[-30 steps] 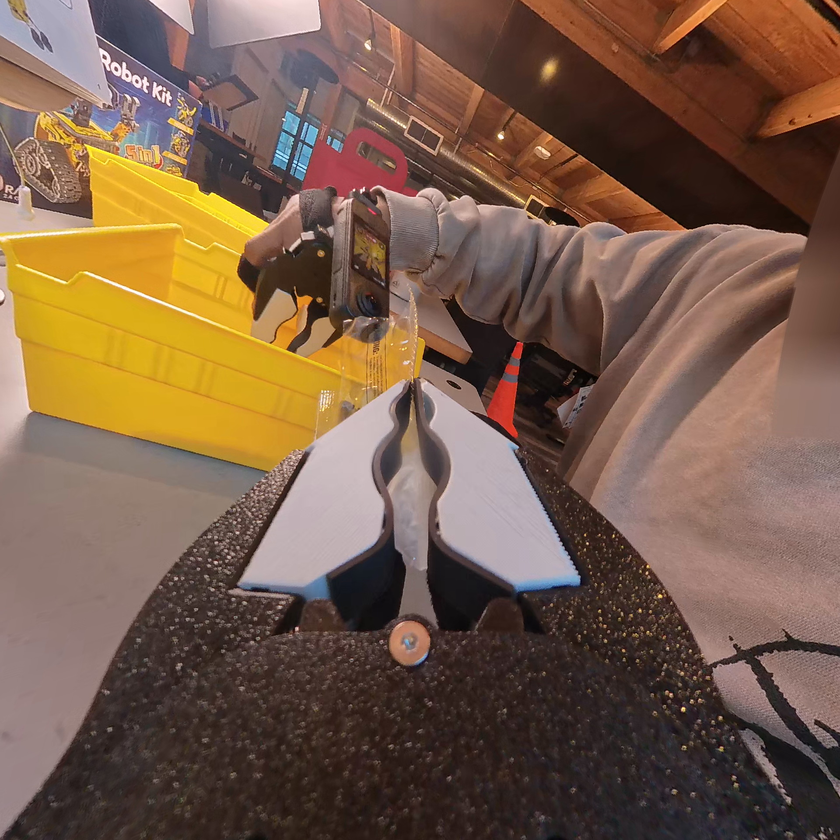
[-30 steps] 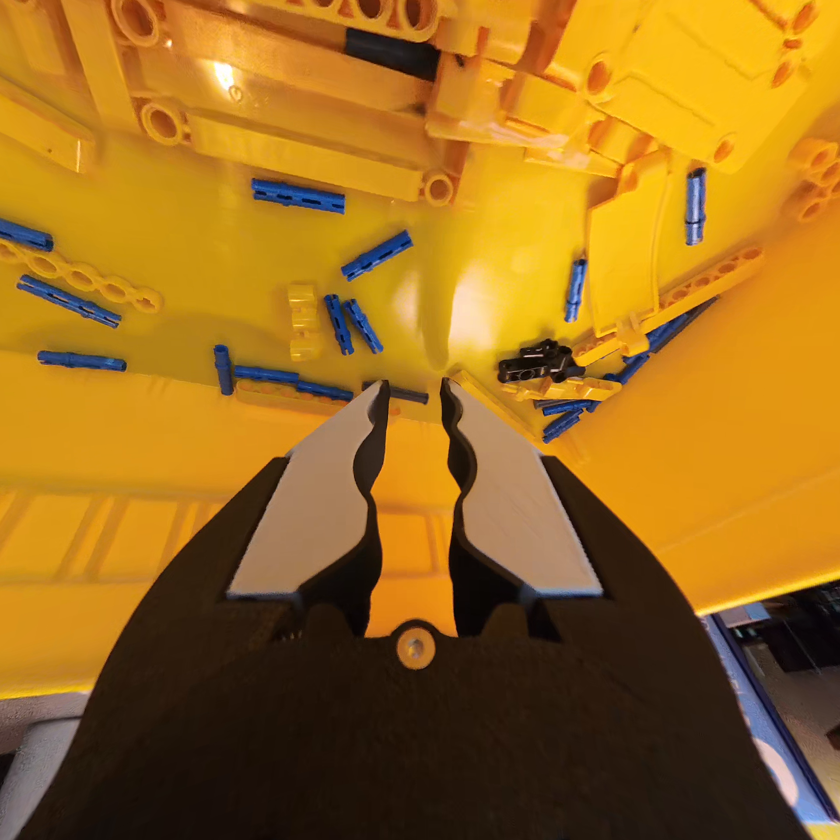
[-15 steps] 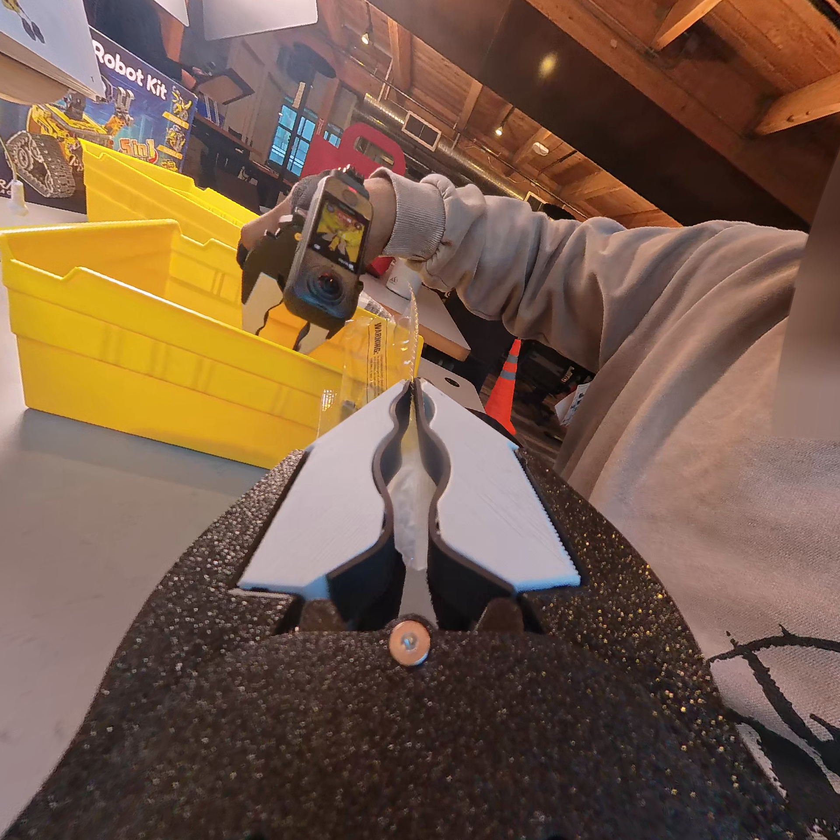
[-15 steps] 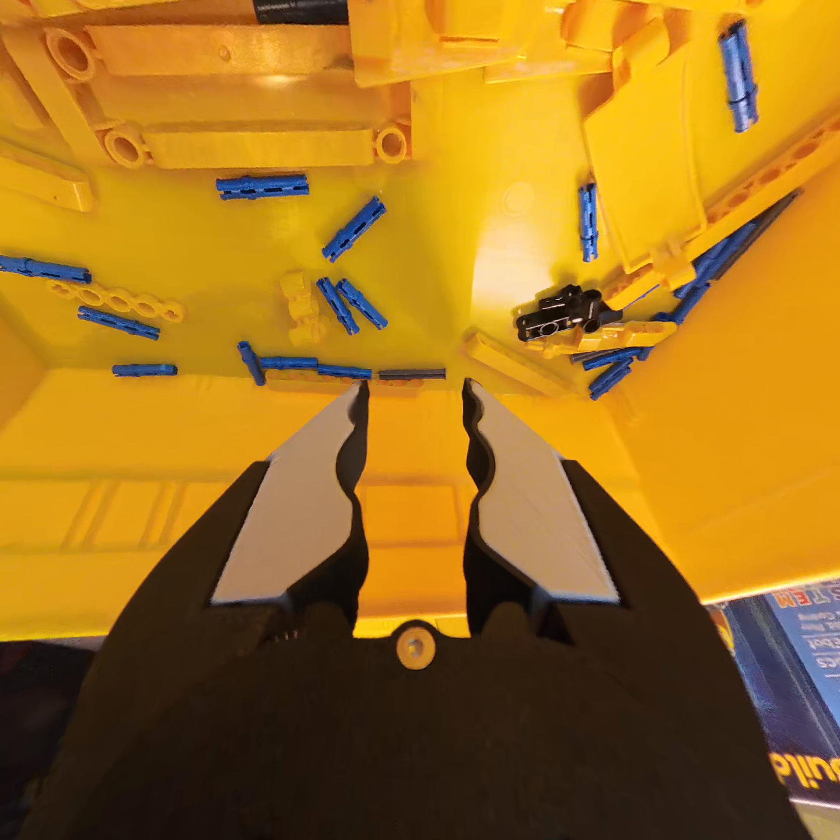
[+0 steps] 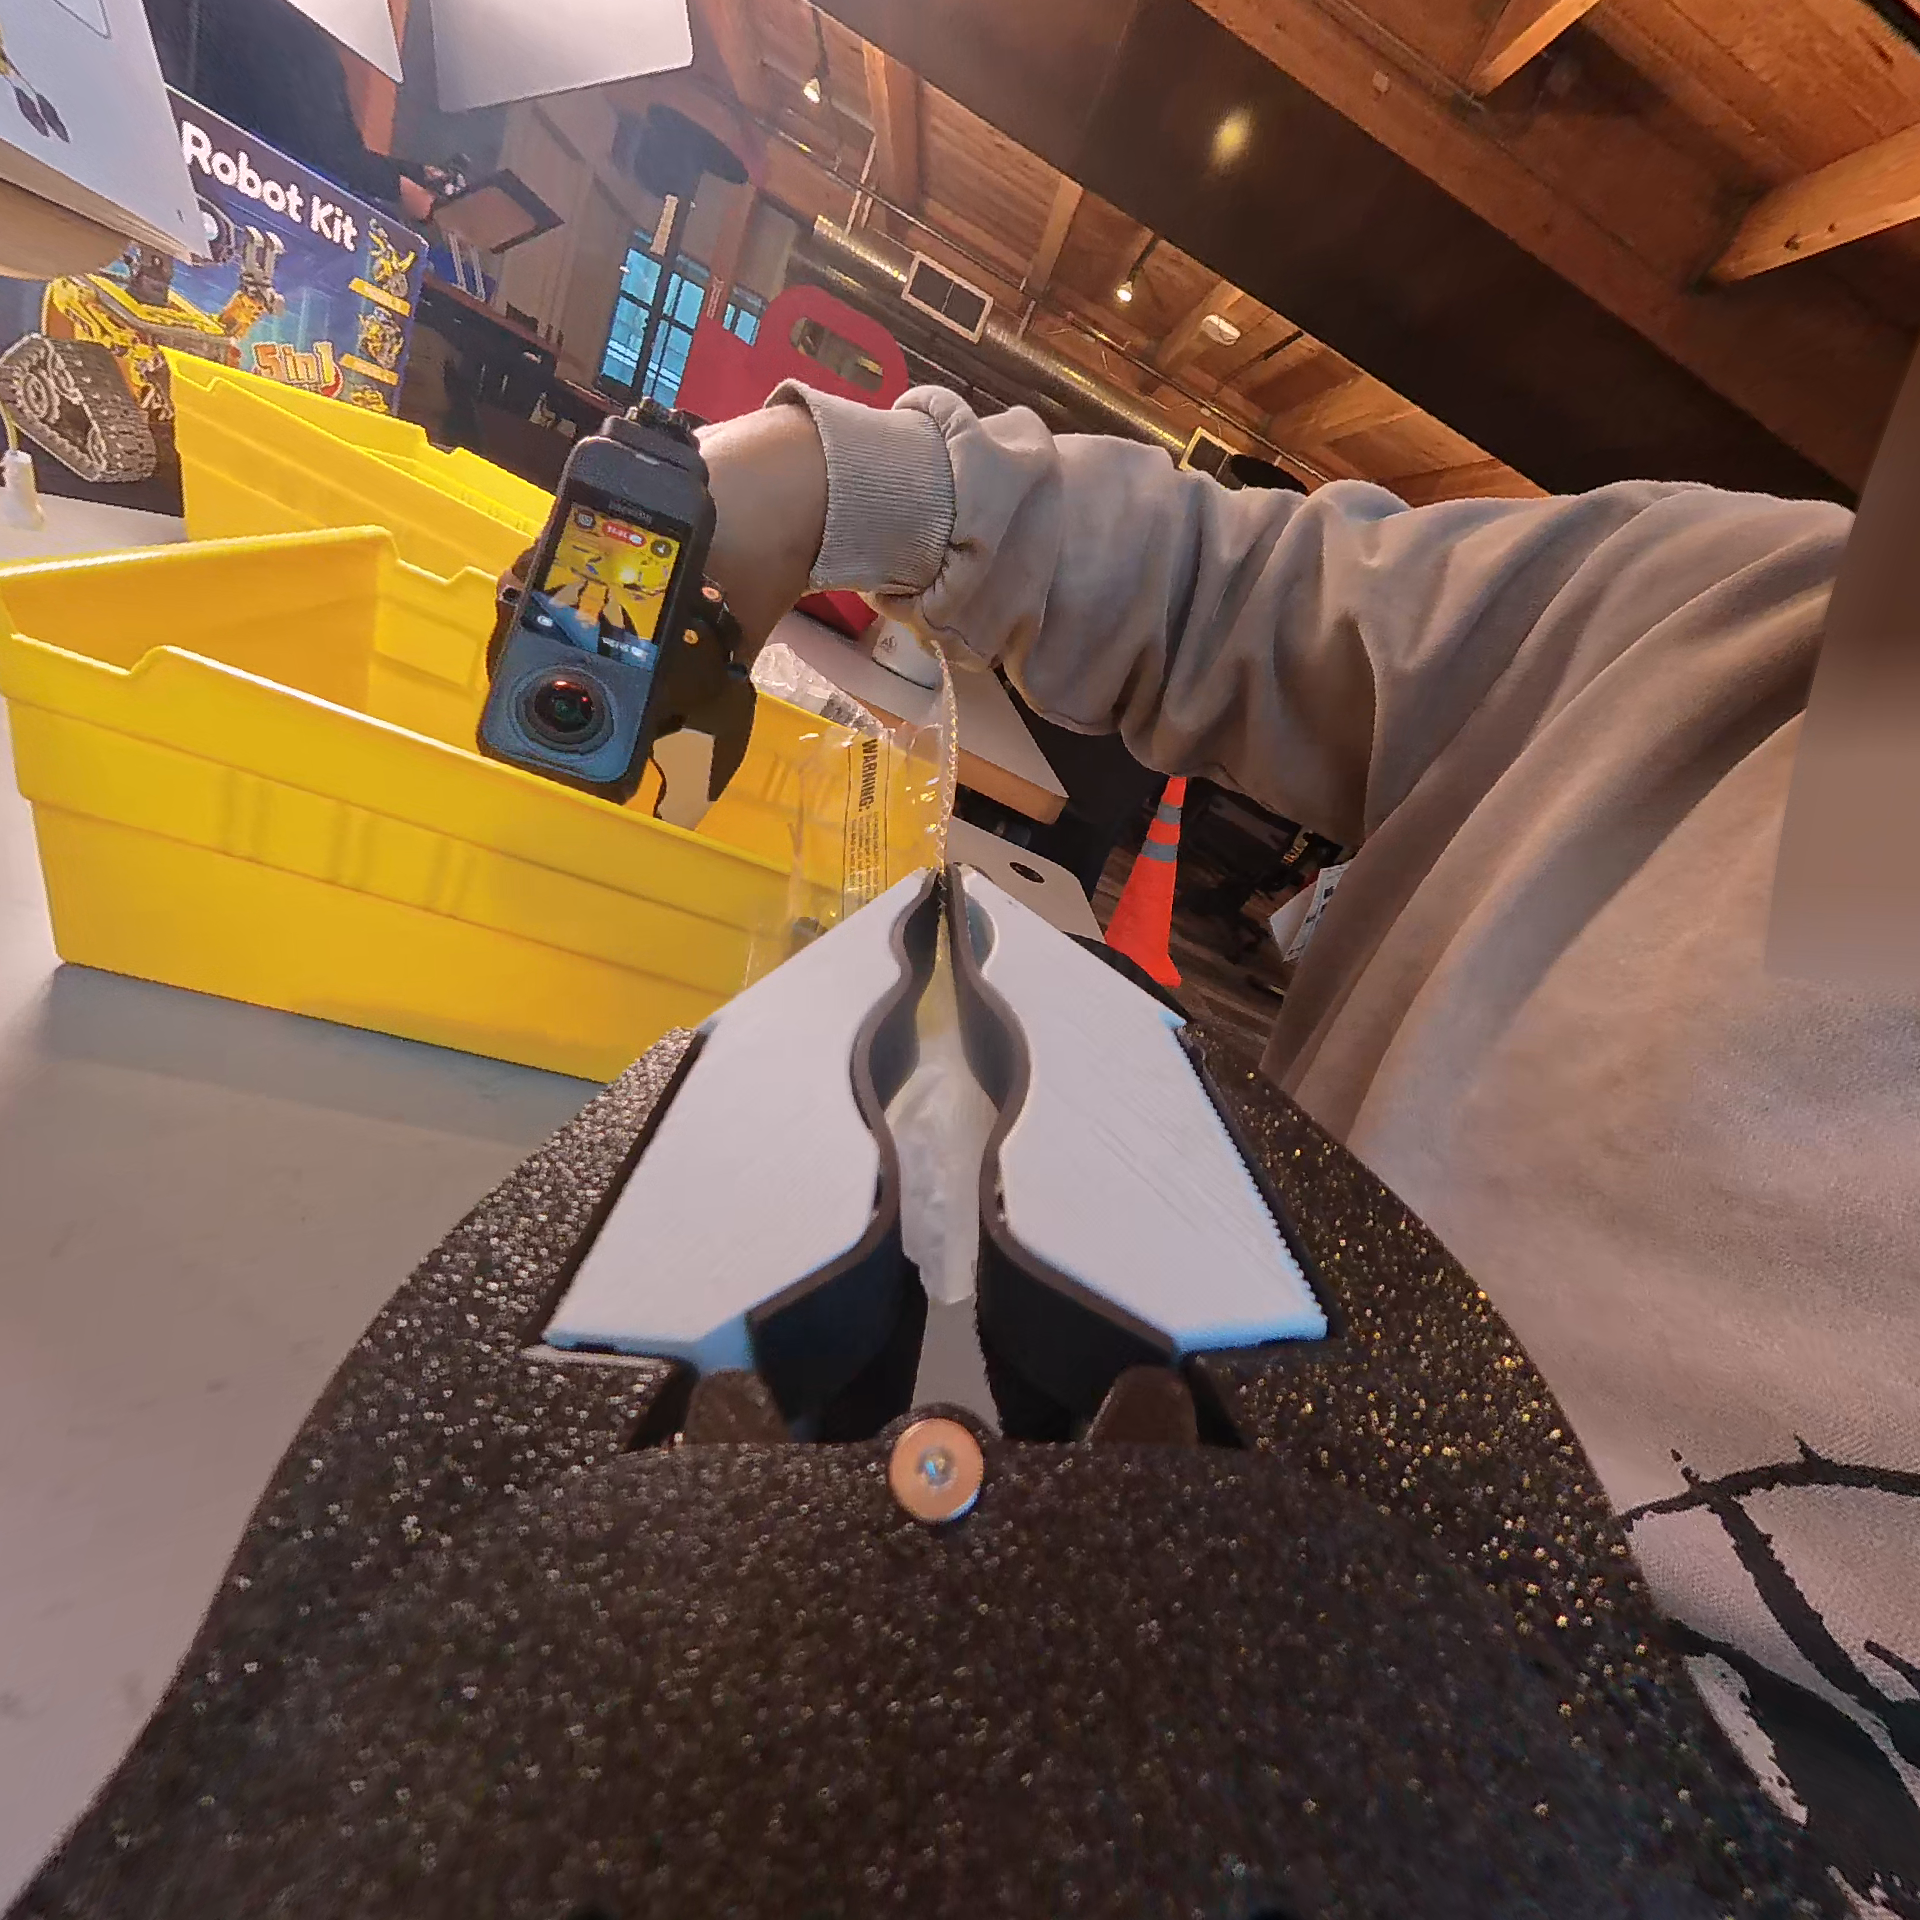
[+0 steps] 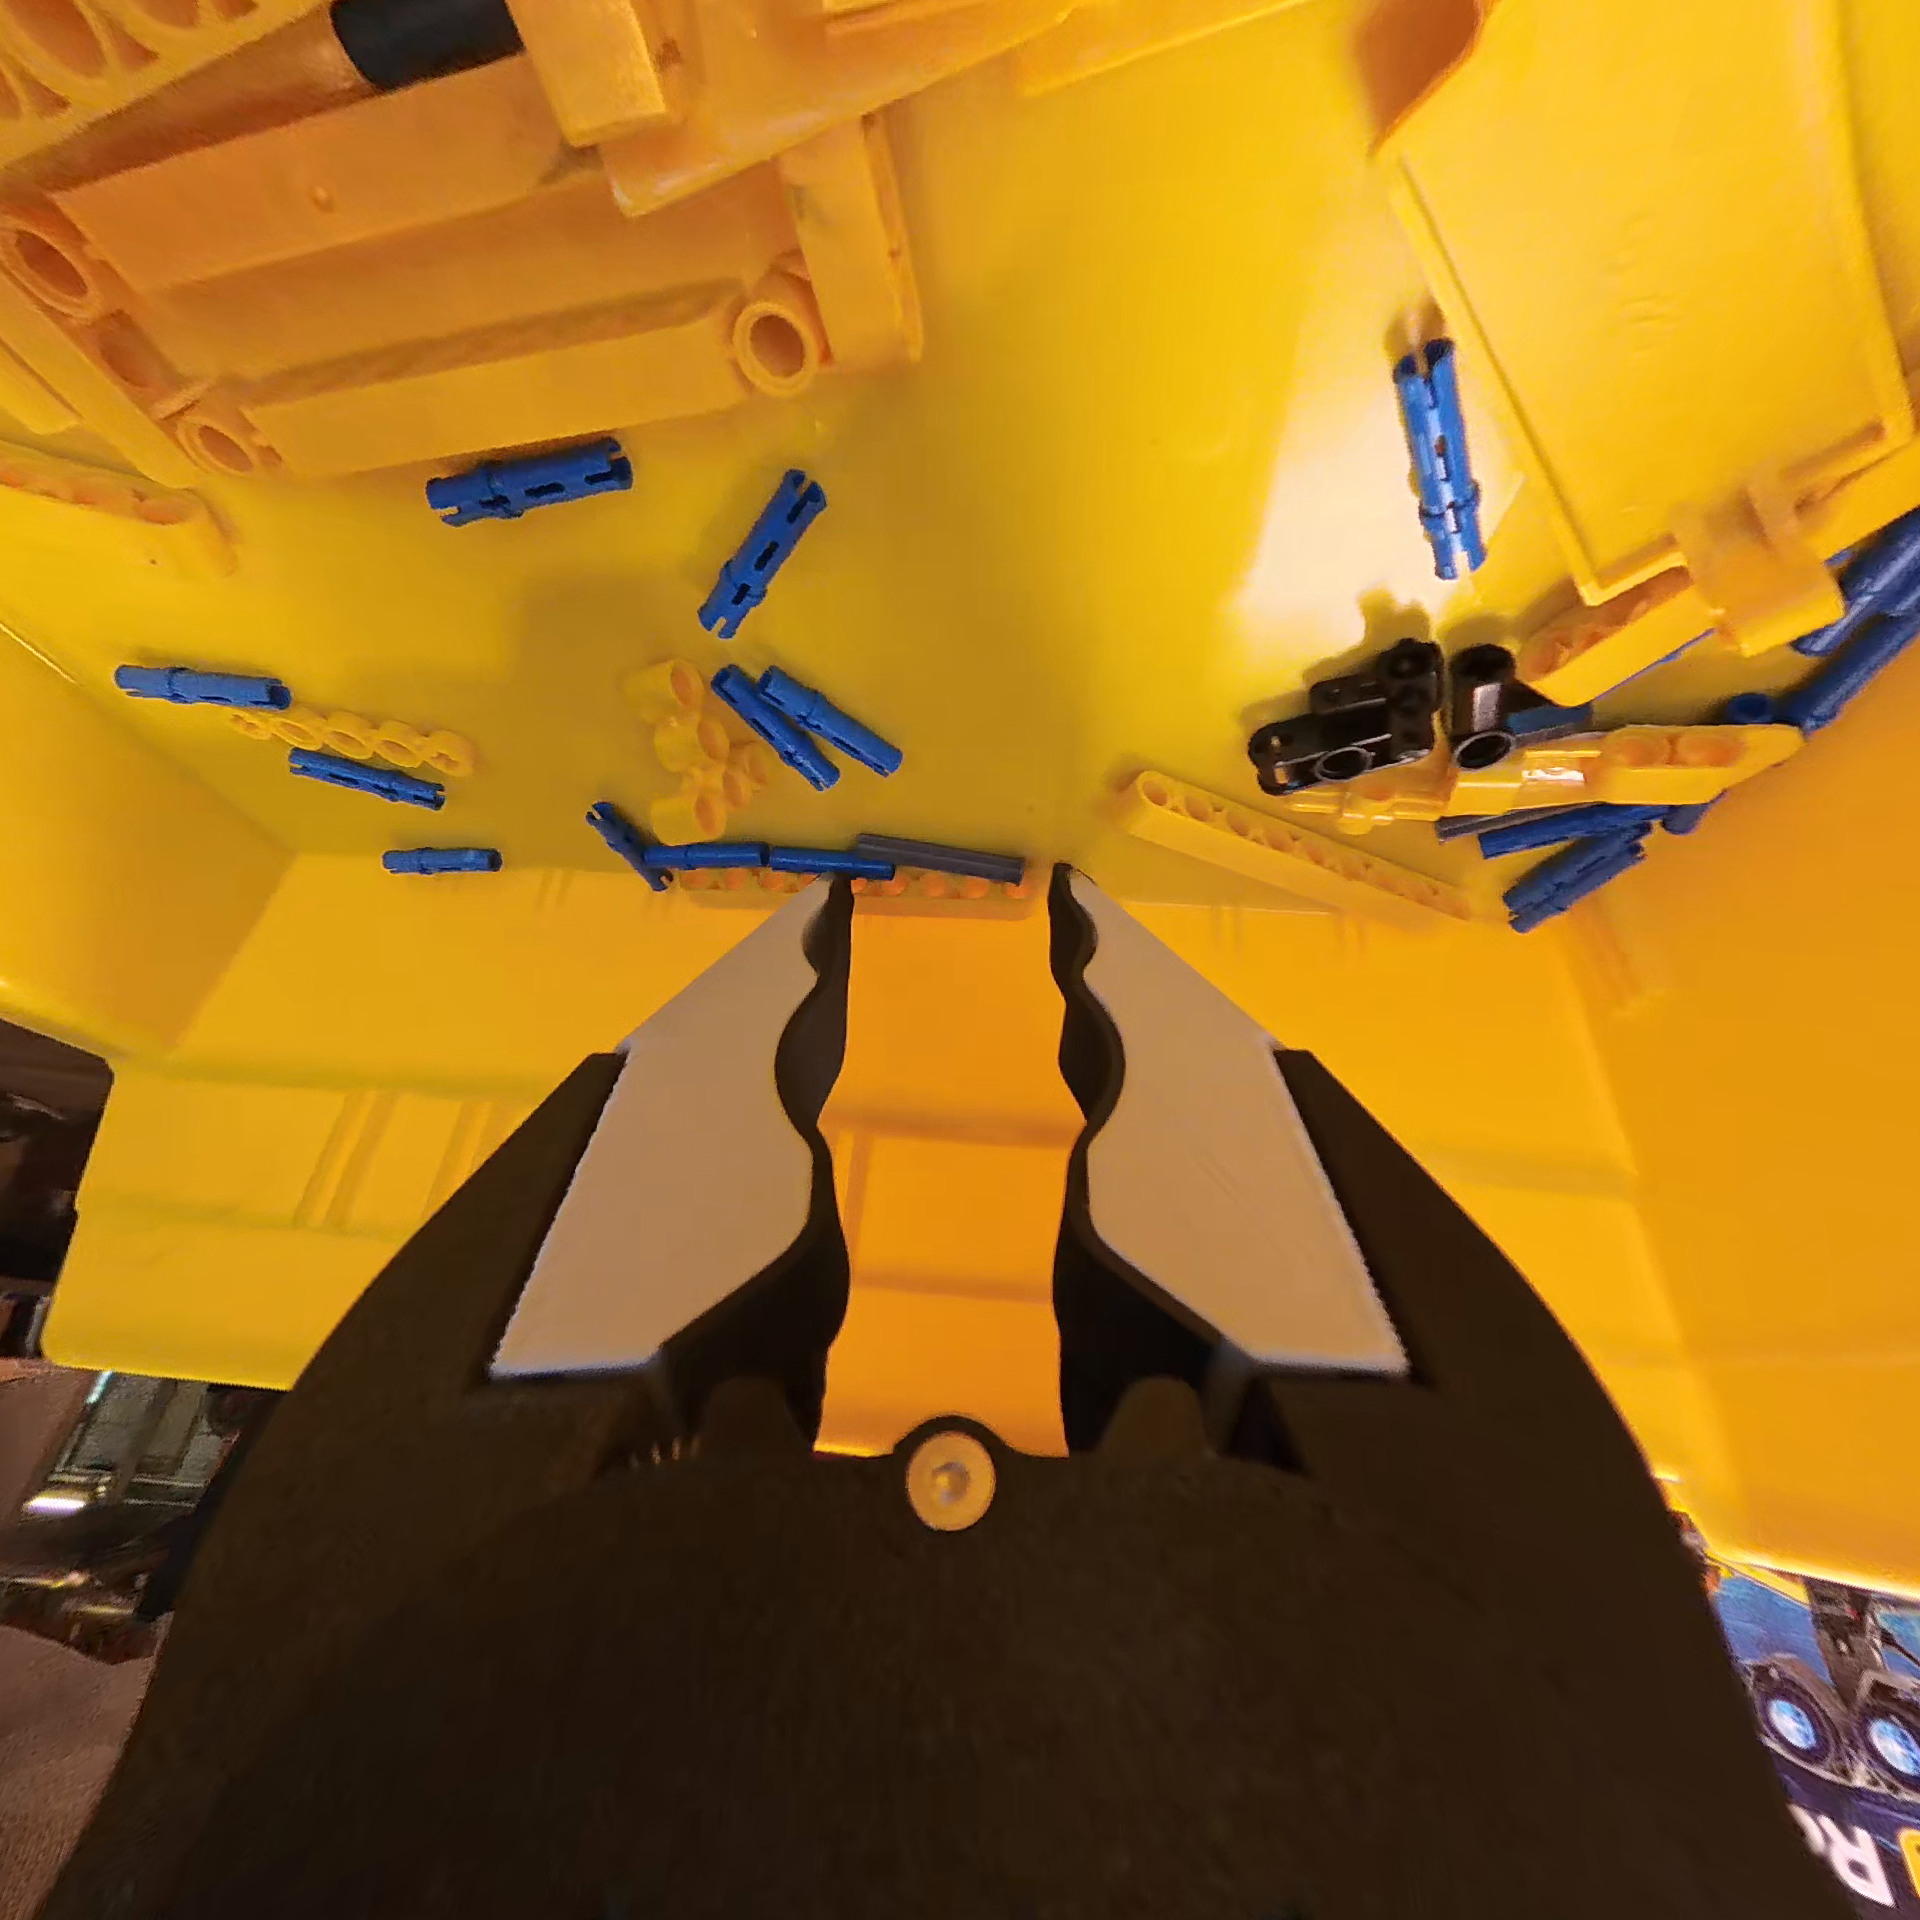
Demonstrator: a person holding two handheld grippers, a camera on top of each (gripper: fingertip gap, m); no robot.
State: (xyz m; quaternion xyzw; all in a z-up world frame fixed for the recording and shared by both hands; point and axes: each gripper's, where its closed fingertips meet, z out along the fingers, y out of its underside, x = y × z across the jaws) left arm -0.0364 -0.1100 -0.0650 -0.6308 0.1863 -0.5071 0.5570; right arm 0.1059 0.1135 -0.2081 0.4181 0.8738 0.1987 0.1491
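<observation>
Yellow parts bin [image 6: 1714, 1091] on grey table [image 5: 156, 1195]; right gripper [image 6: 948, 883], fingers apart, empty, just above dark blue axle [image 6: 940, 854] among blue pins [image 6: 530, 490]. Left gripper [image 5: 943, 883] clamped on clear plastic bag [image 5: 883, 790]. Best approached squarely, axle centred.

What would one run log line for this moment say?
left gripper: shut on clear plastic bag | right gripper: open, over yellow bin, fingers nearest dark blue pin on yellow beam | blue pins scattered
</observation>
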